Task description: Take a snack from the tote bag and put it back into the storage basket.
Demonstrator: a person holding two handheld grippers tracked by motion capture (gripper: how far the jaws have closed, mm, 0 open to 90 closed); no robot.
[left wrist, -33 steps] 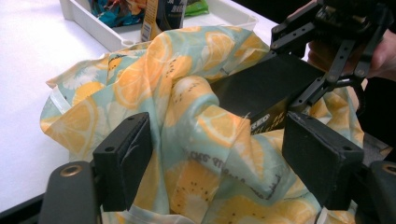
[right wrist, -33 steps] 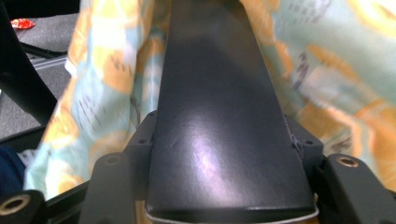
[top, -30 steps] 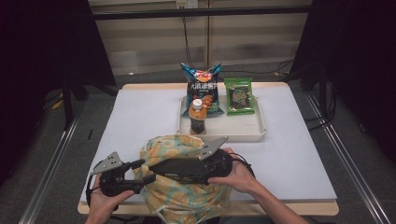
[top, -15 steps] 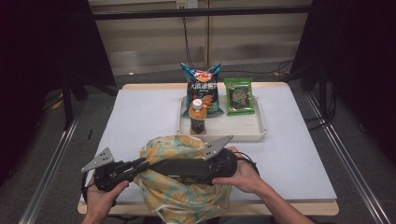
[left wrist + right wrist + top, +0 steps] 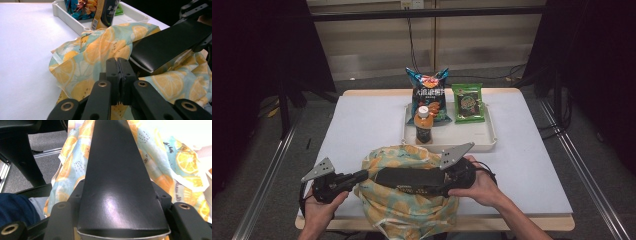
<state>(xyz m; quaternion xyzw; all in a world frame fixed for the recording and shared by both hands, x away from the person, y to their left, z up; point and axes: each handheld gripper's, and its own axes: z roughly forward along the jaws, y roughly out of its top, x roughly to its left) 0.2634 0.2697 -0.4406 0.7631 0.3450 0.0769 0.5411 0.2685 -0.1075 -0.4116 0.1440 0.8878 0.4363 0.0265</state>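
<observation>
At lower centre of the high view we see one fabric bag (image 5: 407, 200) printed with orange slices on pale blue, slumped at the near edge of the white table (image 5: 362, 125) and partly overhanging it. We count two hand-held grippers. Our left gripper (image 5: 362, 175), at lower left, meets the bag's left rim; in the left gripper view its two black jaws stand pressed together, having just been closing, with the bag's cloth (image 5: 95, 55) right at their tips, though whether a fold is pinched between the pads we cannot tell. Our right gripper (image 5: 452, 177), at lower centre right, clasps one long flat black box (image 5: 412, 179) at its right end, the box lying crosswise over the bag's mouth; in the right gripper view the box (image 5: 117, 182) runs up the middle of the frame between the two spread jaws, which bear on its sides.

Toward upper centre of the high view stands one white tray (image 5: 484, 142), just beyond the bag. On it we count three items: one dark drink bottle (image 5: 424, 127) with a white cap, upright at the tray's front left; one blue snack packet (image 5: 428, 95) behind the bottle; and one green snack packet (image 5: 468, 102) to its right, the two packets side by side. Two hands, one per gripper, enter from the bottom edge
</observation>
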